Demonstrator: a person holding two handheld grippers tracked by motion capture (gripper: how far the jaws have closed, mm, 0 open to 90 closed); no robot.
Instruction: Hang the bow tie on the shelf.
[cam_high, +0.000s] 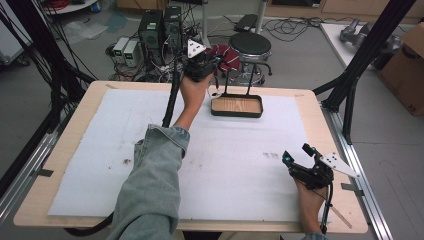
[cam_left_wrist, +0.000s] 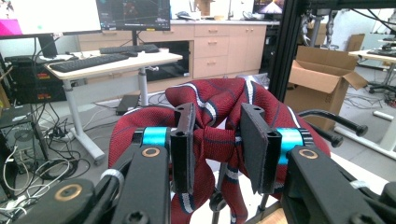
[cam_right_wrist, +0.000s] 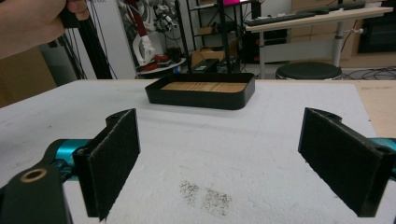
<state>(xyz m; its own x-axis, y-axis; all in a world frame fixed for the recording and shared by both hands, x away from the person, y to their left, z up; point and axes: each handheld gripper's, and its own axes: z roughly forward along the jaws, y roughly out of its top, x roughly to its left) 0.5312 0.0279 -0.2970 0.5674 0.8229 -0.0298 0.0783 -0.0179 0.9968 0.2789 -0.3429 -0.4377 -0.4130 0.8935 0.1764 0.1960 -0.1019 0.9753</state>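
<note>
Near edge, right: right gripper (cam_high: 296, 153) rests on the white mat (cam_high: 150, 150), jaws wide, nothing between.
Mid-table: open mat all round, no writing readable.
Far edge: black tray (cam_high: 236, 106) with a stand.
Beyond: left gripper (cam_left_wrist: 219, 140) clamps the red striped cloth (cam_left_wrist: 219, 102), draped over the stand.

A robotics lab or workshop: computer towers (cam_high: 160, 27) and tangled cables (cam_high: 295, 22) on the floor at the frame's top, black aluminium framing (cam_high: 367, 55) at right, monitors (cam_left_wrist: 133, 14) and keyboards (cam_left_wrist: 88, 61) on desks upper left, cardboard boxes (cam_left_wrist: 320, 77).
</note>
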